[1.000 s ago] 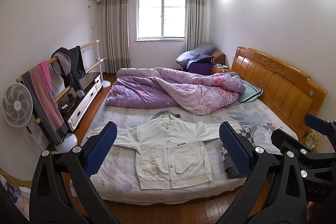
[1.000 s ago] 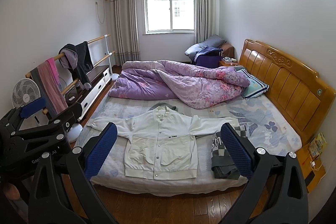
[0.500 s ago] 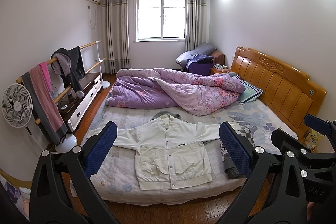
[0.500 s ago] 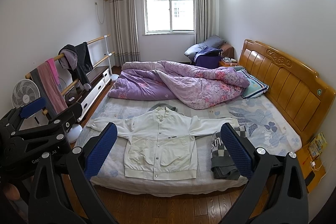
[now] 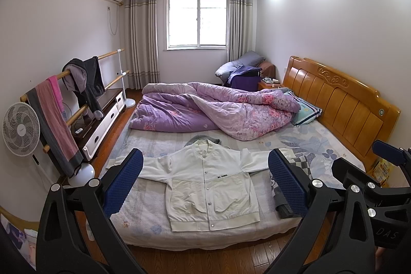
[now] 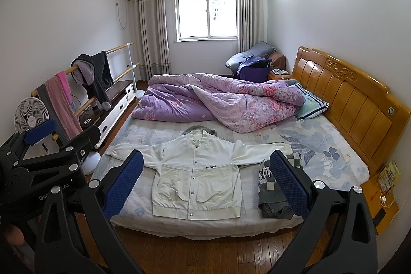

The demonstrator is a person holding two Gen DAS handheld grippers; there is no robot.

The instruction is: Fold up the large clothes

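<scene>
A white button-up jacket lies flat, face up, sleeves spread, near the front edge of the bed; it also shows in the right wrist view. A folded grey checked garment lies to its right. My left gripper is open and empty, well back from the bed above the floor. My right gripper is open and empty too, at a like distance. The left gripper's body shows at the left of the right wrist view.
A purple quilt is heaped on the far half of the bed. A wooden headboard stands at the right. A clothes rail with hung garments, a fan and a low cabinet line the left wall.
Both views have shifted very slightly; the grippers stay open and the jacket has not moved.
</scene>
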